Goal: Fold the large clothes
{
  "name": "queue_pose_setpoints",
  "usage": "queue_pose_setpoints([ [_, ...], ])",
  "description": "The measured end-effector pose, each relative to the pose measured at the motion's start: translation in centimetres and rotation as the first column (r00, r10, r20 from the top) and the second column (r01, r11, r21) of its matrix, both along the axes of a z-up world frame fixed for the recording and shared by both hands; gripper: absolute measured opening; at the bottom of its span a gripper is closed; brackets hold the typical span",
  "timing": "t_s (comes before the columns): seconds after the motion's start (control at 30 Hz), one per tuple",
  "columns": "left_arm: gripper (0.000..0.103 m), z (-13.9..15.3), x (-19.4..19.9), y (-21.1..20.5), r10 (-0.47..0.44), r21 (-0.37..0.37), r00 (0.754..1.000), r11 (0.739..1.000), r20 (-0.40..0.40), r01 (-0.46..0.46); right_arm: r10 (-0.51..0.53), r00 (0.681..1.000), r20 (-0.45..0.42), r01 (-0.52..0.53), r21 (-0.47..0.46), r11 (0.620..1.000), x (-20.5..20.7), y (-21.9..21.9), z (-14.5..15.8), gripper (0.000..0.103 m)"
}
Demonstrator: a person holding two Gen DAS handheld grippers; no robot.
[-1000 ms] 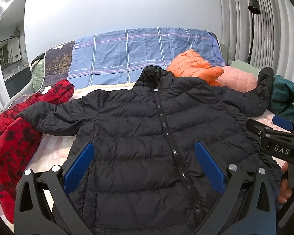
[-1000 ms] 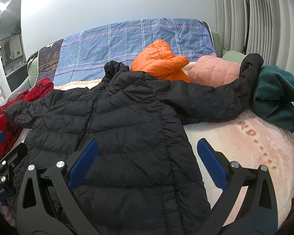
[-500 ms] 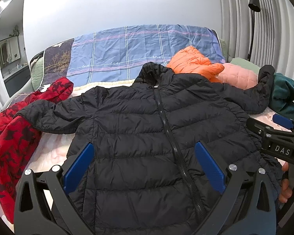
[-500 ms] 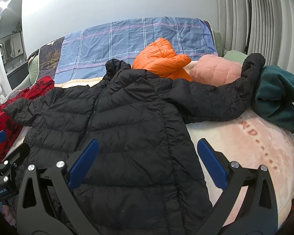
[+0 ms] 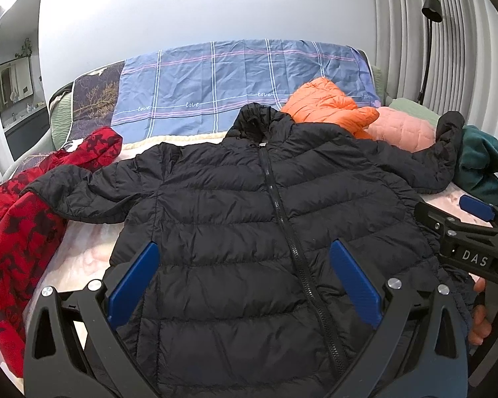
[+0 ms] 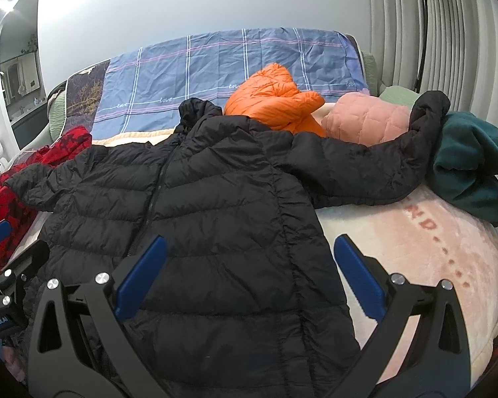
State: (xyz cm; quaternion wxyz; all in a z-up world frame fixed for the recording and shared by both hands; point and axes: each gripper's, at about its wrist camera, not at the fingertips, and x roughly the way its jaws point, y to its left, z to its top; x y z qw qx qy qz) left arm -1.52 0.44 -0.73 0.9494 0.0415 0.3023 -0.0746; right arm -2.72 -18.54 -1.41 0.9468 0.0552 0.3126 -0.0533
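Jaws wide; black jacket [image 5: 249, 219] sleeve overlaps green garment [image 6: 471, 162].

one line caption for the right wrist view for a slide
Open right gripper above a black puffer jacket spread flat on the bed.

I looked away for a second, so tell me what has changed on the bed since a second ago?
Very little. Both views drift slightly. The black puffer jacket lies spread flat and zipped as before. The left gripper and right gripper hover over it, jaws open, holding nothing. The other clothes are unmoved.
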Motion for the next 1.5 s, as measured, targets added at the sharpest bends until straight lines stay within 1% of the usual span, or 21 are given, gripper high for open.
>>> queue_pose_setpoints([
  [1.07,0.102,-0.6,0.0,0.0,-0.006,-0.006,1.000,1.000,-0.015,0.006,0.001,1.000,-0.001,-0.001,0.002,1.000,0.0,0.2,-0.1,0.101],
  [1.17,0.102,-0.6,0.4,0.1,-0.017,-0.021,1.000,1.000,-0.025,0.017,0.003,1.000,-0.004,-0.003,0.001,1.000,0.1,0.3,-0.2,0.101],
  [1.27,0.102,-0.6,1.5,1.5,-0.038,-0.103,0.998,0.994,-0.040,0.034,0.002,1.000,-0.007,-0.002,-0.002,1.000,0.1,0.2,-0.3,0.101],
  [1.3,0.099,-0.7,2.4,3.0,-0.015,-0.141,0.998,0.990,-0.056,0.007,0.002,1.000,-0.010,-0.002,0.000,1.000,0.2,0.2,-0.4,0.101],
  [1.33,0.093,-0.8,3.1,3.9,0.007,-0.155,0.998,0.988,-0.068,-0.017,0.003,1.000,-0.011,-0.003,0.002,1.000,0.2,0.1,-0.5,0.101],
  [1.37,0.080,-1.1,3.9,5.2,0.036,-0.165,0.996,0.985,-0.086,-0.050,0.004,1.000,-0.013,-0.004,0.001,1.000,0.2,0.1,-0.5,0.101],
  [1.4,0.072,-1.4,5.1,7.2,0.080,-0.177,0.991,0.979,-0.111,-0.099,0.004,1.000,-0.015,-0.004,-0.002,1.000,0.2,0.0,-0.6,0.101],
  [1.43,0.068,-1.7,6.1,9.0,0.118,-0.191,0.985,0.972,-0.125,-0.140,0.002,1.000,-0.015,-0.003,-0.006,1.000,0.3,0.0,-0.6,0.101],
  [1.47,0.058,-2.0,6.8,10.4,0.145,-0.201,0.980,0.965,-0.137,-0.171,-0.001,1.000,-0.017,0.001,-0.009,1.000,0.4,-0.1,-0.7,0.101],
  [1.5,0.050,-2.5,8.1,12.9,0.196,-0.214,0.967,0.950,-0.164,-0.229,-0.004,1.000,-0.020,0.004,-0.010,1.000,0.5,-0.2,-0.7,0.101],
])
